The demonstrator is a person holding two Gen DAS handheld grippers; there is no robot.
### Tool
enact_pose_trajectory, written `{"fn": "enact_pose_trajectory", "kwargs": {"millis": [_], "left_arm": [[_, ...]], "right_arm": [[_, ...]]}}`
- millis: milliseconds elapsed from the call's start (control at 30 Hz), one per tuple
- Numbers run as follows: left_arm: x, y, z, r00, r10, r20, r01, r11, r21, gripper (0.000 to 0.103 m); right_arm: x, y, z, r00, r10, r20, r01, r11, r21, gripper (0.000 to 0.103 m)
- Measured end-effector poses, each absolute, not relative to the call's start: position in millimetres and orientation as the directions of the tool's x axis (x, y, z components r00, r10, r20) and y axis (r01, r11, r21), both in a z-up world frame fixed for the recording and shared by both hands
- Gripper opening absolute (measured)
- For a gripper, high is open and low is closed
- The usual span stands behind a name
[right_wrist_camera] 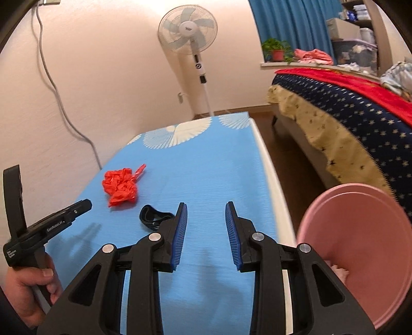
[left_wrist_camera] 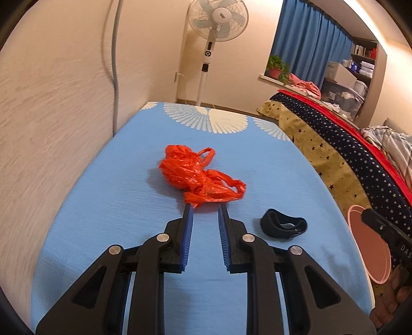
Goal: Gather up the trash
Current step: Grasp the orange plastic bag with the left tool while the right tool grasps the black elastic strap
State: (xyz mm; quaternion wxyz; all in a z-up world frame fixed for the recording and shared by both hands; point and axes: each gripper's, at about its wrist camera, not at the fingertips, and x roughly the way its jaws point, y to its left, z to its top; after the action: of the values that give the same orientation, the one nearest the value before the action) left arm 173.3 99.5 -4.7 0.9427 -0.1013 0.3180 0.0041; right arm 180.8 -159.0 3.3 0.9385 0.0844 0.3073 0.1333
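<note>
The crumpled red plastic bag (left_wrist_camera: 198, 177) lies on the blue cloth (left_wrist_camera: 128, 206) that covers the table, its long axis running from the bunched bulk at the far left to looped handles trailing toward the near right, as the left wrist view shows it; one more handle loop points away to the far right. The left gripper (left_wrist_camera: 205, 206) hovers just on the near side of the bag with its blue-padded fingers apart, the left fingertip (left_wrist_camera: 189, 208) at or almost at the bag's nearest fold; contact cannot be told. To the right of the bag and nearer the camera lies a black strap (left_wrist_camera: 283, 225), coiled into a loop, apart from the bag. The right wrist view shows the bag (right_wrist_camera: 121, 186) as a compact clump with one handle pointing up to the right, and the strap (right_wrist_camera: 154, 215) partly hidden behind a finger of the right gripper (right_wrist_camera: 206, 206), whose fingers also stand apart, holding nothing, over bare cloth (right_wrist_camera: 206, 167) to the right of the bag. Only this view shows the hand (right_wrist_camera: 33, 288) gripping the left gripper's handle, and the inside of the pink bucket (right_wrist_camera: 373, 244) off the table's right edge; the left view catches only a sliver of that bucket (left_wrist_camera: 365, 247). Beyond the bag stands a white pedestal fan (left_wrist_camera: 219, 23).
</note>
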Motion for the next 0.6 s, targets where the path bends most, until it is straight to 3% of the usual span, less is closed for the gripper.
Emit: {"fn": "enact_pose_trajectory", "kwargs": {"millis": [467,600], "left_arm": [[193.9,107.1,-7.3,0.808,-0.022,-0.588,-0.110,0.976,-0.188,0.021],[209.5,108.4,-4.5,0.810,-0.004,-0.587,-0.120,0.978,-0.172,0.044]], "right_arm": [[224.2,-125.1,-33.3,0.660,0.433,-0.614,-0.241,0.896,0.373,0.041],[236.4,-122.4,-44.8,0.608,0.450,-0.654,-0.224,0.887,0.403,0.040]]}}
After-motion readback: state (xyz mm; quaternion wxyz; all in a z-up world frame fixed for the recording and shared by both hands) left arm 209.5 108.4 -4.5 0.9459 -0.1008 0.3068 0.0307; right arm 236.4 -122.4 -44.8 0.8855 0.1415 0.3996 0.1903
